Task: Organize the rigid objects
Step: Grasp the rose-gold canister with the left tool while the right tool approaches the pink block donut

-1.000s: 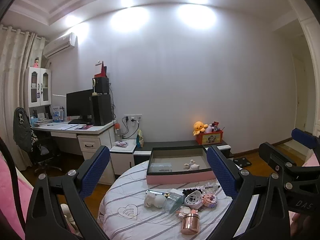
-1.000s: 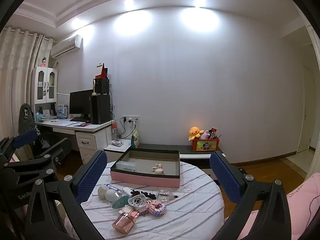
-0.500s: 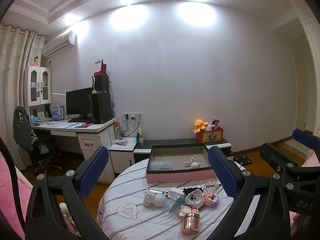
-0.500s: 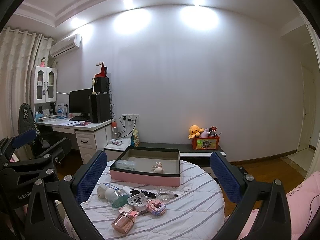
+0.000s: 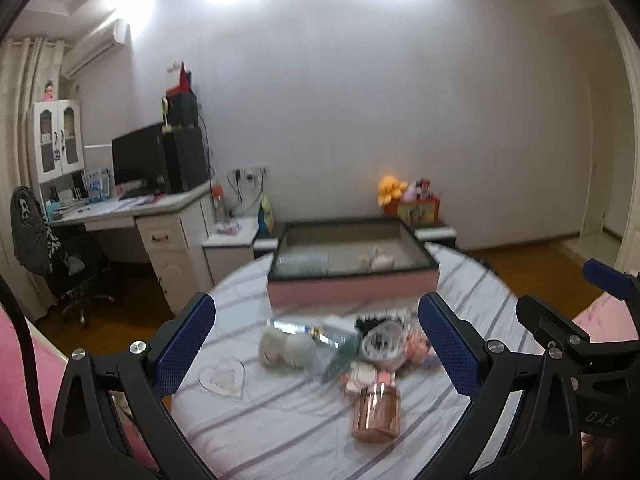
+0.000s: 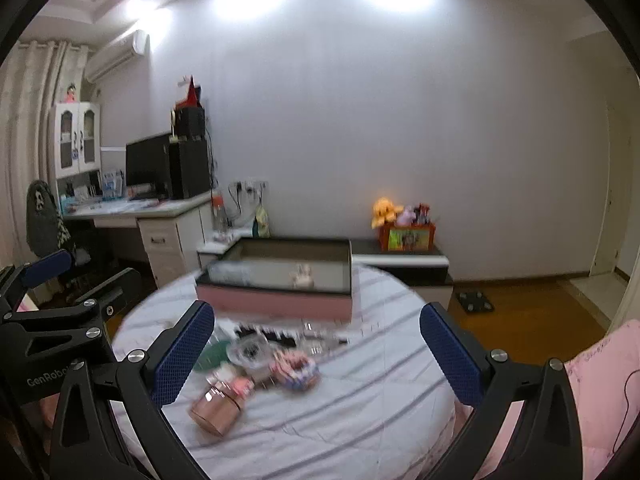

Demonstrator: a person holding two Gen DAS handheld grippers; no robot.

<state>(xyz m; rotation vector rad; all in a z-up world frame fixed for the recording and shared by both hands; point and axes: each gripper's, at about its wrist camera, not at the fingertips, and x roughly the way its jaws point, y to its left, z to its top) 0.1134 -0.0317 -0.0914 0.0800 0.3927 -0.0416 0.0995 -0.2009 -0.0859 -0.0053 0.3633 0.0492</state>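
On the round tabletop (image 5: 280, 432), under a striped white cloth, the pink-sided tray (image 5: 352, 296) is set toward 12 o'clock. Two items are already lodged inside: a clear case (image 5: 304, 264) at its 9 o'clock end and a small pale figurine (image 5: 378, 260) near the middle.

Still unsorted, a loose cluster lies just short of the tray: a white round object (image 5: 286, 350), a green-tinted clear piece (image 5: 336, 354), a white dish with dark contents (image 5: 382, 344), a pink block toy (image 6: 296, 368) and a rose-gold jar (image 5: 376, 412) at 6 o'clock of the heap. The task is judged barely begun.

The left gripper (image 5: 316, 354) is seen spread wide, nothing between the pads; the right gripper (image 6: 316, 356) likewise stands wide and empty. Both are apart from the cluster.

A heart-shaped clear dish (image 5: 222, 378) at 9 o'clock of the heap is shown only in the left wrist view; a dark scale (image 6: 474, 302) on the floor only in the right. Blur hides finer detail.
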